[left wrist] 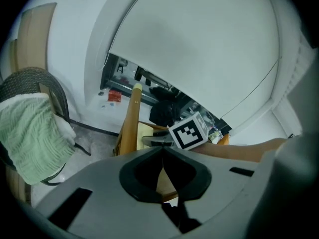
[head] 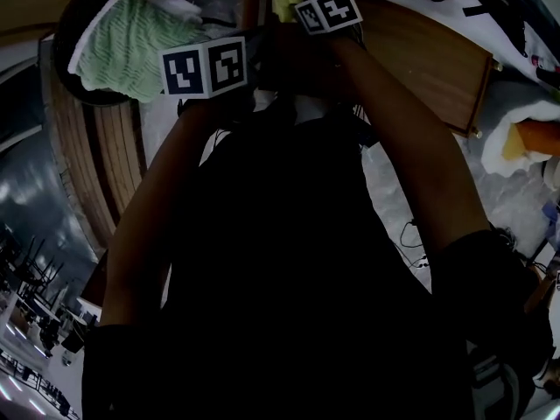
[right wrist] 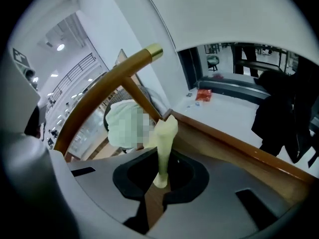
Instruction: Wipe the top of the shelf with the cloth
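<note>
Cloth (right wrist: pixel 165 133) gripped, wipe pending
Right tool (right wrist: pixel 163 158) pinches it mid-frame by the shelf (right wrist: pixel 234 151); left tool (left wrist: pixel 162 151) closed, empty; next, press and sweep.

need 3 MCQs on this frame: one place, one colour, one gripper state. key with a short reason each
1. In the head view, where does the green towel lie?
A) upper left
B) lower right
C) bottom centre

2. What colour is the cloth in the right gripper?
A) red
B) pale yellow
C) dark blue

3. How do the jaws of the left gripper stand?
A) wide apart
B) shut on the cloth
C) shut, with nothing between them

Key:
1 A: the towel fills the upper left corner of the head view, beyond the left gripper's marker cube.
2 B: the right gripper view shows a pale yellow strip pinched between its jaws.
3 C: in the left gripper view the jaw tips meet and only wood shows through the gap below them.
</note>
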`<state>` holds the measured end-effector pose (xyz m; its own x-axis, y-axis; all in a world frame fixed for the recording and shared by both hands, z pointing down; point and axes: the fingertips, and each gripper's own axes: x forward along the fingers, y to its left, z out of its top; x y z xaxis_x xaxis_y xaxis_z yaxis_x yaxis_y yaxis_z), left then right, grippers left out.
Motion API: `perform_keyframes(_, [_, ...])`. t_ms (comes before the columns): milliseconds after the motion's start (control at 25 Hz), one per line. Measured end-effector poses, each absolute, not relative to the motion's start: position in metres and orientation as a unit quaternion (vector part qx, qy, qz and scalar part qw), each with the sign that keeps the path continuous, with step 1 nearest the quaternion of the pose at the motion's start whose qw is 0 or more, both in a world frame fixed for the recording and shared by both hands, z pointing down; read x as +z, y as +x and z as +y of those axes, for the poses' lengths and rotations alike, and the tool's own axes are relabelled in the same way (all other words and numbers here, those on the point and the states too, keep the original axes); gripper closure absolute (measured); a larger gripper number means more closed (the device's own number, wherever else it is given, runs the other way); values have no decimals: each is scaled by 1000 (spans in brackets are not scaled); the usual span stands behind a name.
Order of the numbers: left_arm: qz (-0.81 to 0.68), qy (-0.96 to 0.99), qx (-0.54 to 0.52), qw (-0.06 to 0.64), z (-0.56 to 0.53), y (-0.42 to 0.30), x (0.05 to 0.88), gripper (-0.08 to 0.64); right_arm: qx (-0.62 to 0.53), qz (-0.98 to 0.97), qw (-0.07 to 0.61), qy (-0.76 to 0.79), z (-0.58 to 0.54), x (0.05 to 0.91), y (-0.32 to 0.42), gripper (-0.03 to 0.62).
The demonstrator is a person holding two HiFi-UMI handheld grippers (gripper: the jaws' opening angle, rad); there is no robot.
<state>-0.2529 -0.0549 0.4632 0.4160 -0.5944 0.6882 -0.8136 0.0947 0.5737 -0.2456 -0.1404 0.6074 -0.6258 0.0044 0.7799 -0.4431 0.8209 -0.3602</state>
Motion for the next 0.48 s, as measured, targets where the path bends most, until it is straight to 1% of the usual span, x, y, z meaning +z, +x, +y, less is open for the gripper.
perform_keyframes(280, [-525, 668, 121, 513, -52, -261, 475, 549, 262, -859, 422, 126, -147, 625, -267, 549])
perform_keyframes(480, [-519, 672, 130, 512, -55, -247, 468, 549, 257, -852, 436, 134, -148, 621, -248, 549])
